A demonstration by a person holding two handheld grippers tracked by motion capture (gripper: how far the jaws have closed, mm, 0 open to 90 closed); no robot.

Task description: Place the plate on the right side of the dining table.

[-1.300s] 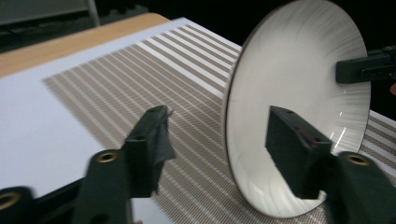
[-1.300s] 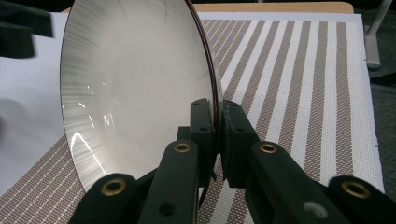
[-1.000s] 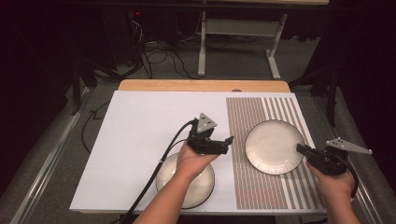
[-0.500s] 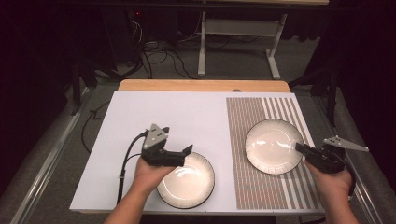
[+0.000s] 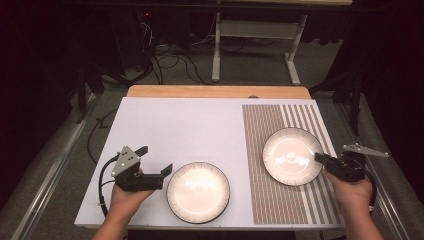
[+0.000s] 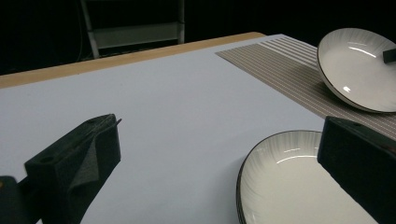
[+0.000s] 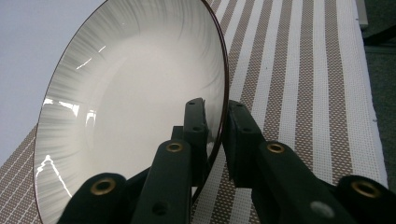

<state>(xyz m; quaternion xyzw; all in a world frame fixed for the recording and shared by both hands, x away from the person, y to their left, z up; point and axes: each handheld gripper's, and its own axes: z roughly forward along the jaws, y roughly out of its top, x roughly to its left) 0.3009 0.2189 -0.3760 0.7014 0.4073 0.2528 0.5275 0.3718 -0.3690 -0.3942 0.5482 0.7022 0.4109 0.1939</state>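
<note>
Two white plates with dark rims and fine grey streaks toward the edge sit on the table point(image 5: 180, 125): the near plate point(image 5: 198, 192) on the plain white sheet, the far plate point(image 5: 292, 156) on the striped mat point(image 5: 300, 115). The right gripper point(image 7: 215, 126) pinches the far plate's rim between its jaws, the plate seemingly tilted off the mat. The left gripper point(image 5: 156, 165) hangs spread wide and empty just beside the near plate's left rim.

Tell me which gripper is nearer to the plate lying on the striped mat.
Right. The right gripper has its jaws closed on that plate's near rim, on the striped mat. The left gripper sits across the table, open, beside the other plate.
</note>
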